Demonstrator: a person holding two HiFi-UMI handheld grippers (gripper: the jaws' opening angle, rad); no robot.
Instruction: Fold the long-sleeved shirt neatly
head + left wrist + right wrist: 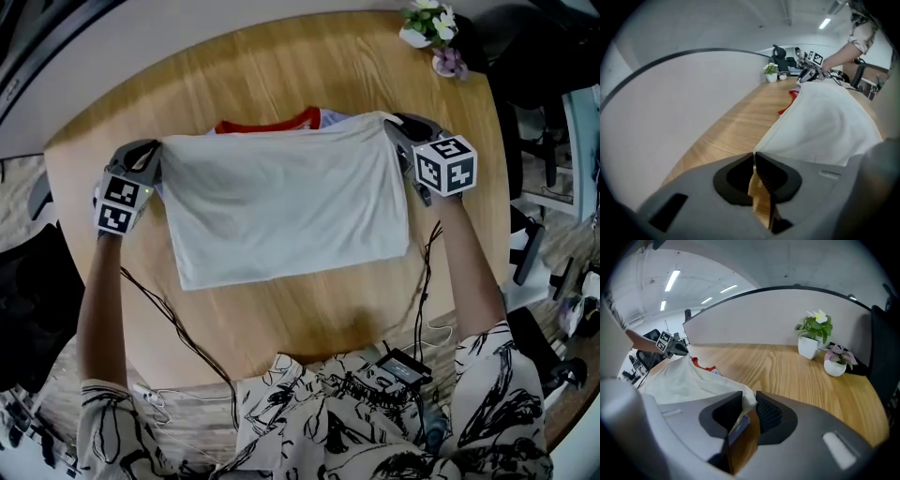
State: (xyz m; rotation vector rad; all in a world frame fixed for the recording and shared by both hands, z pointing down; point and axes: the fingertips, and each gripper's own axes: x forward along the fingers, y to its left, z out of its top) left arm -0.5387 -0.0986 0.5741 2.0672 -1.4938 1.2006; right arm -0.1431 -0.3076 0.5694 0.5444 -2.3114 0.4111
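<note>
A white long-sleeved shirt [281, 202] lies folded into a rectangle on the round wooden table [281, 66]. Its red collar [267, 122] peeks out at the far edge. My left gripper [155, 171] is at the fold's far left corner, shut on the cloth [825, 126], with the jaws meeting on the shirt's edge in the left gripper view [753, 157]. My right gripper [394, 131] is at the far right corner. In the right gripper view [749, 401] a bunch of white cloth [689, 380] is pinched between its pads.
Two small potted plants [429, 26] stand at the table's far right edge; they are also in the right gripper view [813, 336]. Black cables [169, 319] and a small black box [403, 366] lie near the front edge. A grey partition [764, 315] rises behind the table.
</note>
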